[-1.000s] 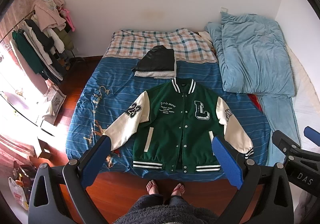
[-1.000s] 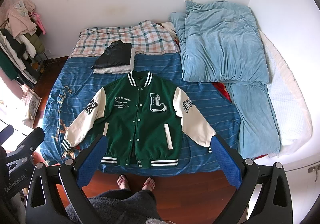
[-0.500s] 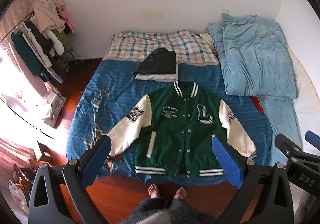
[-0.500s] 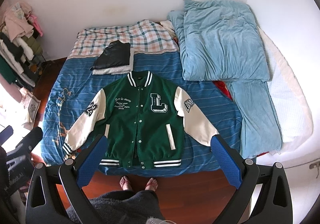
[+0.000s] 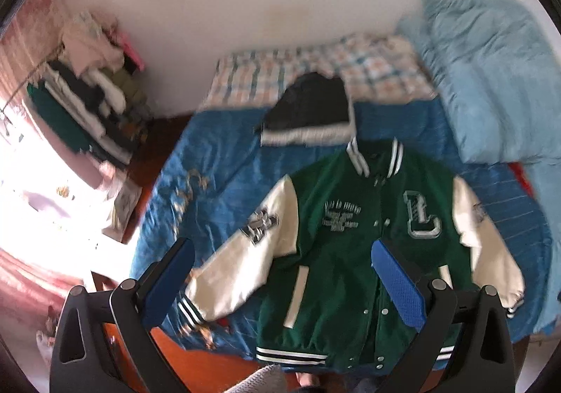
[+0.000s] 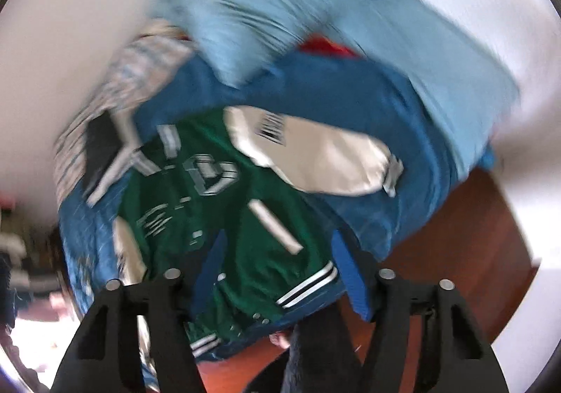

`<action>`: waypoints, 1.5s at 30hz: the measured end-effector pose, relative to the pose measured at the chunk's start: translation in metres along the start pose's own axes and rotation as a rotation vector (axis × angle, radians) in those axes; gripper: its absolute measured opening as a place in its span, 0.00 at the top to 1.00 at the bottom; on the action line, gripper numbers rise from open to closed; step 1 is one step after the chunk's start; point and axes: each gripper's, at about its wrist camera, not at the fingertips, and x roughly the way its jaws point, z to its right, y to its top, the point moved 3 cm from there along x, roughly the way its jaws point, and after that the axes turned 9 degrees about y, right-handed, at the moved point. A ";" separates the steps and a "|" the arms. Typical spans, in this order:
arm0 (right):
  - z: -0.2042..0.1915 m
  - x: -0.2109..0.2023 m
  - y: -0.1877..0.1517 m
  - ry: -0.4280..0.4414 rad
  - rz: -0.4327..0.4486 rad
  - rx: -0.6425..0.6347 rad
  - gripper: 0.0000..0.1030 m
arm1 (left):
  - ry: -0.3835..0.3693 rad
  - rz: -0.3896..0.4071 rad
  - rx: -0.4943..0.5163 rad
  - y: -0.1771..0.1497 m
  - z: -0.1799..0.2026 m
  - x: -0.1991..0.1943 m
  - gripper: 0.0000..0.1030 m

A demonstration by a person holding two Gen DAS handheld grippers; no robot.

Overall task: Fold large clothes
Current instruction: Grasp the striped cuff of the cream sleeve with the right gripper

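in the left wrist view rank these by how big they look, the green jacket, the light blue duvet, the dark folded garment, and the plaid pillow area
1. Green jacket, though it lies nearest the camera.
2. Light blue duvet, partly cut off at the frame edge.
3. Plaid pillow area.
4. Dark folded garment, smallest.

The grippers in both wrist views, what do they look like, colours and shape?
Both look alike. The left gripper has a black frame with triangular cut-outs and round silver pins at the joints, and two long fingers faced with bright blue textured pads. The right gripper shows the same black frame, silver pins and blue-padded fingers, though blurred. No cables or markings show.
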 end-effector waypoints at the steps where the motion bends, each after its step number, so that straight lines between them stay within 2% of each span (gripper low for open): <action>1: 0.027 0.024 0.007 0.004 -0.003 0.048 0.38 | 0.008 -0.037 0.003 -0.008 0.010 0.015 0.00; 3: 0.081 0.069 0.019 -0.006 0.000 0.161 0.37 | 0.056 -0.098 0.000 -0.015 0.038 0.051 0.00; 5: 0.143 0.117 0.031 -0.018 0.001 0.288 0.30 | 0.112 -0.163 0.028 -0.035 0.056 0.084 0.00; 7: 0.194 0.154 0.041 -0.047 0.004 0.399 0.29 | 0.144 -0.226 0.056 -0.057 0.077 0.119 0.00; 10: 0.254 0.213 0.047 -0.059 -0.009 0.531 0.27 | 0.193 -0.304 0.125 -0.082 0.114 0.168 0.00; 13: 0.289 0.268 0.056 0.016 -0.011 0.619 0.26 | 0.208 -0.349 0.152 -0.100 0.152 0.211 0.00; 14: 0.292 0.281 0.059 0.019 -0.018 0.618 0.26 | 0.210 -0.363 0.159 -0.104 0.160 0.221 0.00; 17: 0.286 0.318 0.069 -0.054 -0.092 0.569 0.26 | 0.206 -0.392 0.198 -0.119 0.197 0.248 0.00; 18: 0.282 0.322 0.073 -0.088 -0.103 0.549 0.32 | 0.195 -0.387 0.217 -0.122 0.208 0.254 0.00; 19: 0.275 0.325 0.079 -0.099 -0.104 0.510 0.46 | 0.186 -0.382 0.229 -0.126 0.217 0.257 0.00; 21: 0.263 0.317 0.100 -0.097 -0.071 0.397 0.66 | 0.141 -0.348 0.263 -0.130 0.239 0.262 0.00; 22: 0.259 0.310 0.109 -0.101 -0.044 0.364 0.70 | 0.124 -0.335 0.287 -0.133 0.252 0.264 0.00; 25: 0.252 0.274 0.158 -0.144 0.116 0.247 0.70 | 0.073 -0.303 0.367 -0.139 0.288 0.270 0.00; 27: 0.246 0.264 0.205 -0.179 0.219 0.140 0.69 | 0.044 -0.269 0.422 -0.141 0.312 0.273 0.00; 28: 0.241 0.268 0.218 -0.194 0.217 0.110 0.63 | 0.027 -0.245 0.447 -0.141 0.324 0.274 0.00; 30: 0.248 0.291 0.245 -0.243 0.150 0.094 0.52 | 0.001 -0.206 0.501 -0.145 0.349 0.276 0.00; 31: 0.257 0.300 0.250 -0.248 0.117 0.122 0.52 | -0.006 -0.201 0.518 -0.147 0.359 0.278 0.00; 33: 0.267 0.304 0.243 -0.206 0.113 0.178 0.51 | -0.016 -0.210 0.546 -0.155 0.374 0.286 0.00; 35: 0.275 0.300 0.227 -0.152 0.129 0.234 0.43 | -0.015 -0.236 0.559 -0.164 0.378 0.296 0.00; 36: 0.279 0.299 0.219 -0.112 0.133 0.278 0.35 | -0.024 -0.247 0.554 -0.170 0.381 0.303 0.00; 37: 0.285 0.302 0.206 -0.032 0.131 0.345 0.31 | -0.034 -0.247 0.543 -0.174 0.383 0.305 0.00; 39: 0.301 0.324 0.185 0.106 0.121 0.466 0.31 | -0.065 -0.237 0.500 -0.178 0.384 0.308 0.00; 41: 0.309 0.343 0.183 0.203 0.132 0.534 0.31 | -0.117 -0.221 0.429 -0.178 0.380 0.310 0.00; 43: 0.317 0.370 0.188 0.288 0.161 0.595 0.31 | -0.167 -0.236 0.353 -0.179 0.376 0.314 0.00; 45: 0.325 0.382 0.196 0.337 0.220 0.659 0.29 | -0.218 -0.258 0.293 -0.181 0.370 0.319 0.00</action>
